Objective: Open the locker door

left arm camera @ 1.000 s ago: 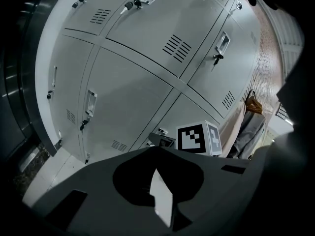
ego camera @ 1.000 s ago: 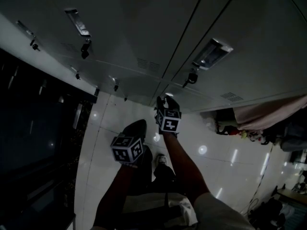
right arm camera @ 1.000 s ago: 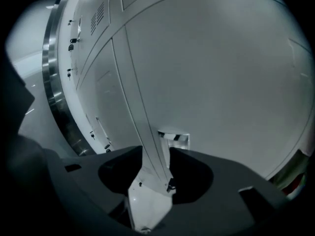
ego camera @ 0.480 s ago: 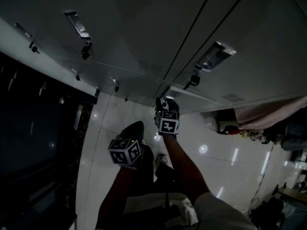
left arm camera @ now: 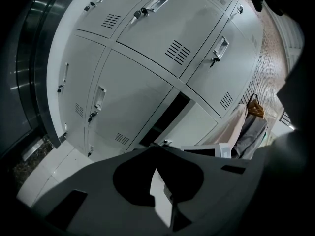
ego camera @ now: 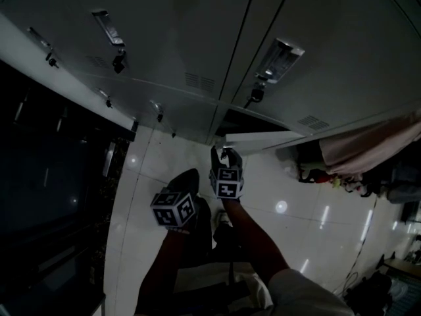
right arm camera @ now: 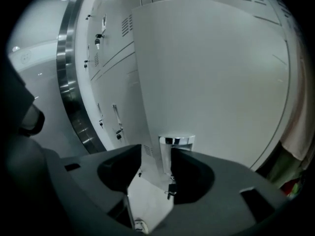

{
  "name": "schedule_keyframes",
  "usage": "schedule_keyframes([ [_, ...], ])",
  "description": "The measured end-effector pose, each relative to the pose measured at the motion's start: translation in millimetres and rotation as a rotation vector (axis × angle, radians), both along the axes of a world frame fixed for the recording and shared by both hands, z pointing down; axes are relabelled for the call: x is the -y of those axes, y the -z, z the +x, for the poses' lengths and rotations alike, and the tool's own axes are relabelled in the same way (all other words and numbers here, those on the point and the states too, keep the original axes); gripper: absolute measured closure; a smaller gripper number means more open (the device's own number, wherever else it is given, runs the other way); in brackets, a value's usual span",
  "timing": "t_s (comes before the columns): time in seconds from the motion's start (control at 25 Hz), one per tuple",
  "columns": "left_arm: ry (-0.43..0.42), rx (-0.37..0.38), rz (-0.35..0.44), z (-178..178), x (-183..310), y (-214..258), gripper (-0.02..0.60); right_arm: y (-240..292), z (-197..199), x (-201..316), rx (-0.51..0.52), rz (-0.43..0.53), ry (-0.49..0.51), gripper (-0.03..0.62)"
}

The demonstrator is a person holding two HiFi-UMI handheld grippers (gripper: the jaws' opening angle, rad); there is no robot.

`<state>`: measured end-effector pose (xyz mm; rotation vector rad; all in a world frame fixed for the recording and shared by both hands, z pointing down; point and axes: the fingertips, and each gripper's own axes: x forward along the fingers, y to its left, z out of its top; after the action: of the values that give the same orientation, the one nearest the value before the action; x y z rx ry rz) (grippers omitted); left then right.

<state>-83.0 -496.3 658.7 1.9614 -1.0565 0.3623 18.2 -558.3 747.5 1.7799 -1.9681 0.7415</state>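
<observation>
Though already off its frame, locker door (ego camera: 260, 137) only ajar: bottom row, rt of centre in head view, dark slot of compartment (ego camera: 245, 120) showing behind it. Judged approx a third done: latch freed, swing begun, most of arc left.

Rt claw (ego camera: 225, 151) at door's free edge. In rt gripper view, chrome handle (right arm camera: 176, 141) sits betw its jaws. Jaws wide and closing a touch, rt jaw against handle, no clear clamp from both sides, so looks hooked rather than gripped.

Lt claw (left arm camera: 156, 151) clenched on nothing, tips together, hanging low over tiled floor (ego camera: 158, 157), well apart from lockers, no part in job.

Left to do: draw door out further w/ rt claw till compartment stands fully open, then let go.

Neighbouring doors (ego camera: 164, 38) all shut. Cloth (ego camera: 368, 150) on rt, near open door but apart from it, prob not in swing path
</observation>
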Motion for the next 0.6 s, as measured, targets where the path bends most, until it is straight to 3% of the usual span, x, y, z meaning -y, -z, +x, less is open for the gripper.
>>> schedule_keyframes([
  [0.2,0.024,-0.019,0.02,2,-14,7,0.583,3,1,-33,-0.004,0.02,0.001,0.376],
  [0.36,0.035,-0.007,0.025,3,-28,11,0.583,4,7,-53,-0.034,0.039,0.027,0.45],
  [0.6,0.041,-0.009,0.025,10,-54,13,0.583,4,14,-78,-0.034,0.051,0.05,0.453],
])
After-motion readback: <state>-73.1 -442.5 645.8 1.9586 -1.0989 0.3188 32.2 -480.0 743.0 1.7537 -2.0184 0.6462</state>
